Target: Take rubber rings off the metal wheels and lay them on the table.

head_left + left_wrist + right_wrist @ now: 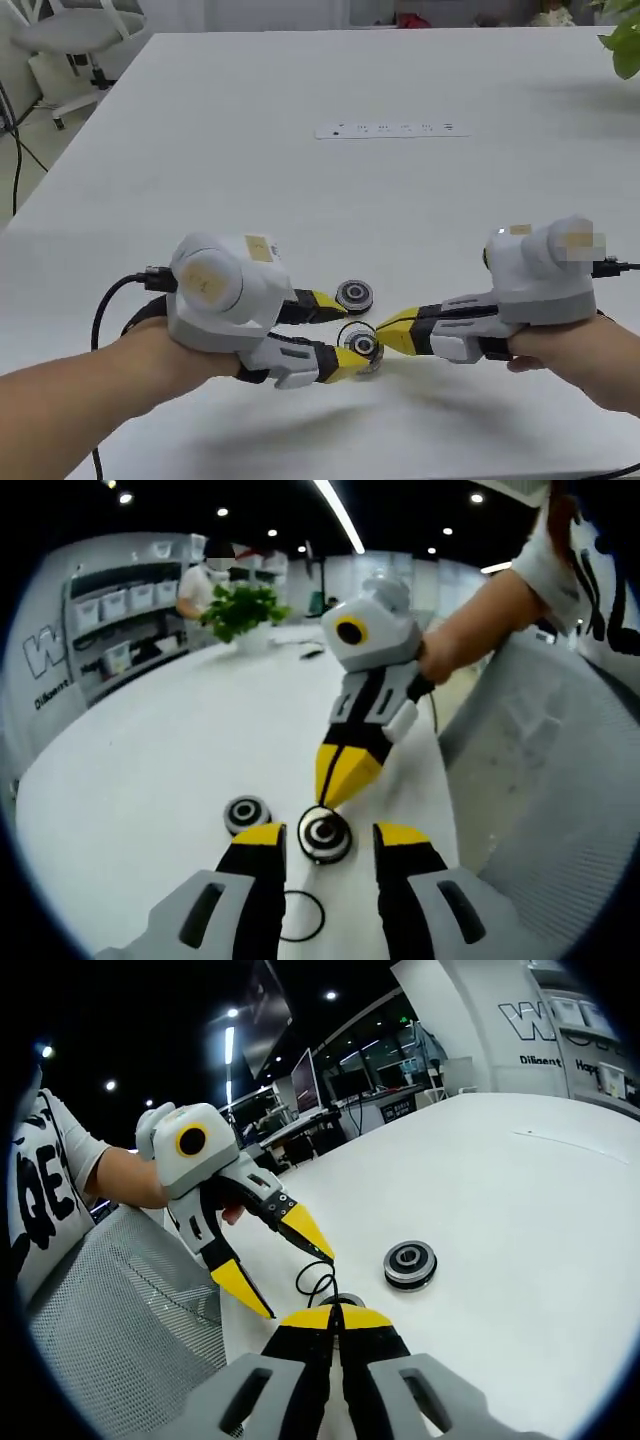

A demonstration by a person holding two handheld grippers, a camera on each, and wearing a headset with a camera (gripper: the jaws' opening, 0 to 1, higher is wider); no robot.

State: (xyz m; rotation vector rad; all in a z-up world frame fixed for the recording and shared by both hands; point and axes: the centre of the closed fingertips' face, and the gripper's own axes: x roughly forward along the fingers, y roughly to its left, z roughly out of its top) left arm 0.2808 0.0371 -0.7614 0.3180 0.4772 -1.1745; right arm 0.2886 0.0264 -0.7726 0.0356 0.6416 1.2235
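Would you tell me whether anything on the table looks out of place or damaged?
Nothing stands out: the near wheel and the far wheel lie flat, and a loose rubber ring lies on the table.

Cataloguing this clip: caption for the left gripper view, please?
Open left claw flanks a wheel, shut right claw at its rim; a loose ring and second wheel lie on the table.

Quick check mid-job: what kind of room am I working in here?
Probably an open office or lab workspace: a large white table, shelves of storage bins along a wall, and desks with monitors behind.
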